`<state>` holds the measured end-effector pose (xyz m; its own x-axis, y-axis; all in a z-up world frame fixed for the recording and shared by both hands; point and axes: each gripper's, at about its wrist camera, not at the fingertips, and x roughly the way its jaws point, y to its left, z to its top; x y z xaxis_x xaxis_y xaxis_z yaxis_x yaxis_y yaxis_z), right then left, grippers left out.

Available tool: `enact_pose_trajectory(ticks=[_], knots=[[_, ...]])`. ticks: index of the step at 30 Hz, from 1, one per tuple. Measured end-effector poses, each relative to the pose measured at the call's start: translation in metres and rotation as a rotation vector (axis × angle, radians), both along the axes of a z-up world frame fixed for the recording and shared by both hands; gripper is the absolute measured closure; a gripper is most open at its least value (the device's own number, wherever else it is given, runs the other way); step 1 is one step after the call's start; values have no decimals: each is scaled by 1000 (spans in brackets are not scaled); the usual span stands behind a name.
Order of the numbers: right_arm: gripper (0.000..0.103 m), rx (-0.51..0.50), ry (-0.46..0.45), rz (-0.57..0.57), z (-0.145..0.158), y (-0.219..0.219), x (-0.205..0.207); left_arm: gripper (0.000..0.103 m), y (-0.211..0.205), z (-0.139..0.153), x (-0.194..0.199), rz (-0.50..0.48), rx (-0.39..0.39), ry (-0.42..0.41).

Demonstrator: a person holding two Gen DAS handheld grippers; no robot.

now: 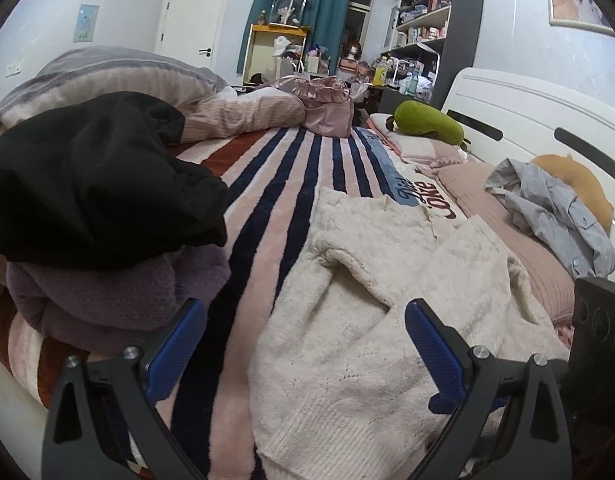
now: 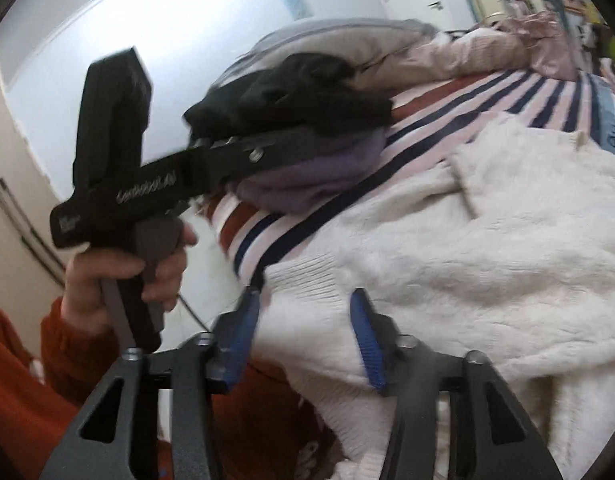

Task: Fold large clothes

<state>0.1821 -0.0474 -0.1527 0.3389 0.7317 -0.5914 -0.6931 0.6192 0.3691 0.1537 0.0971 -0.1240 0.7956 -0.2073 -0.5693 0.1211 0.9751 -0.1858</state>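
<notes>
On the left I'm seeing a black garment lying over a purple knit, hiding most of it. My left gripper is hovering released, blue pads spread, gripping nothing. The cream sweater is lying spread on the striped blanket, its lower edge cut off by the frame. Writing on the blanket is partly covered; I'm reading only "oke". From the right wrist, lettering on the left tool's body is blurring past reading. My right gripper is hanging unclenched over the sweater's ribbed hem.
</notes>
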Motion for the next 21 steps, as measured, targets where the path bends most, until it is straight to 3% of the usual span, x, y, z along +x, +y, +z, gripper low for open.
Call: enact_pose_trajectory(ticks=[4,7,13,21], knots=[[89,3,-10,-87,1,-25,3,5,-11,0,2,-17,24,5],[86,37,-30,-176,12,-62,1,5,-20,-2,2,-34,44,14],[86,11,-110,-389,34,-140,-9,5,-46,-7,7,-88,70,33],[83,-38,-81,-669,17,-244,-6,5,-79,-31,16,-142,132,95]])
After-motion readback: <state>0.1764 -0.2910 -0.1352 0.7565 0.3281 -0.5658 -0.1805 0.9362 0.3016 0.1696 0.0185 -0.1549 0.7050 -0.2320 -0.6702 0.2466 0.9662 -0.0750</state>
